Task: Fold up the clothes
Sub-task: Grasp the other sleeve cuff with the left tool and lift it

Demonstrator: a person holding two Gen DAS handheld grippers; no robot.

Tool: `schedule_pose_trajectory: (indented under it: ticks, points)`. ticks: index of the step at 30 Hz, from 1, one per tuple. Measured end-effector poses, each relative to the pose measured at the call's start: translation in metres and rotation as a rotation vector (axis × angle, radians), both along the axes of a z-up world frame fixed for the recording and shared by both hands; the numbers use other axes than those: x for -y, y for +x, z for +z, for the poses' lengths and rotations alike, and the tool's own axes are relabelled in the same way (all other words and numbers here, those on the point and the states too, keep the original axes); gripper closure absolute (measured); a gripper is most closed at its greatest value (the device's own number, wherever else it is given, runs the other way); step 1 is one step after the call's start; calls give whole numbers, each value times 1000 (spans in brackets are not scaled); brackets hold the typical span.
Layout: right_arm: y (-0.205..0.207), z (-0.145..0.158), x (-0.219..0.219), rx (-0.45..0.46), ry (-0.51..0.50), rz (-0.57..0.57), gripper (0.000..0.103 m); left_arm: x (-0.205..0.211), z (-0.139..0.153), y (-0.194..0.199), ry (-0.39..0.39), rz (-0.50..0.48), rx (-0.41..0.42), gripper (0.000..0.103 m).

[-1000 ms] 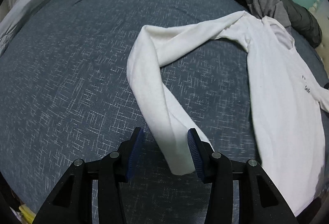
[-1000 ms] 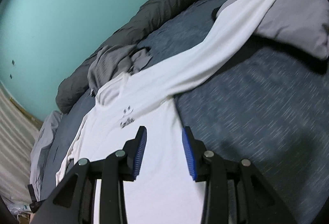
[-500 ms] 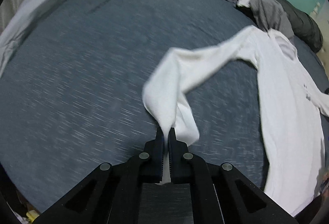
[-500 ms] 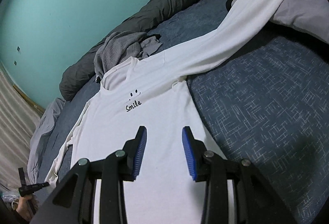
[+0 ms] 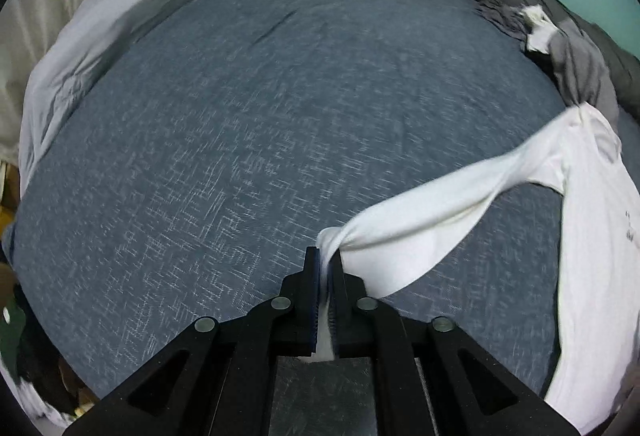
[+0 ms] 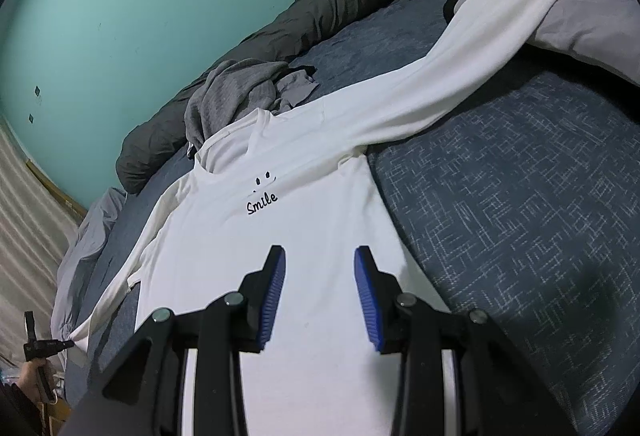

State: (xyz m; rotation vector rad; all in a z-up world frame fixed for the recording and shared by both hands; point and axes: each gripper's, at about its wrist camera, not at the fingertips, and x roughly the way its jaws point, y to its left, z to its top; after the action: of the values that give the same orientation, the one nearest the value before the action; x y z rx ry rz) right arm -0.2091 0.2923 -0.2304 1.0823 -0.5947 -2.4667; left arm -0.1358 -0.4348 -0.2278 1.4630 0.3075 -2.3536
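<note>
Over blue bedspread (image 5: 240, 156), left tool (image 5: 325, 264) apparently pinching white sleeve (image 5: 420, 224); right tool (image 6: 320, 268) half-open.

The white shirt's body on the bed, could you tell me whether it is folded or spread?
Spread. The white shirt lies flat, front up, "Smile" print showing; one sleeve is pinched in the left tongs, not yet folded over.
</note>
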Motion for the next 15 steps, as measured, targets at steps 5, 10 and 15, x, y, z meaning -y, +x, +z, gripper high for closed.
schedule_pose_trajectory:
  ticks: [5,10,15]
  points:
    - [0,-2,2,3,1,8,67,2,-8,5,-20,28,-3,81]
    - [-1,-3,3,7,-8,9,67,-28,-14,14,-83,-51,-20,64]
    - [0,-2,6,5,-3,19,67,-52,-40,8,-150,-158,50,63]
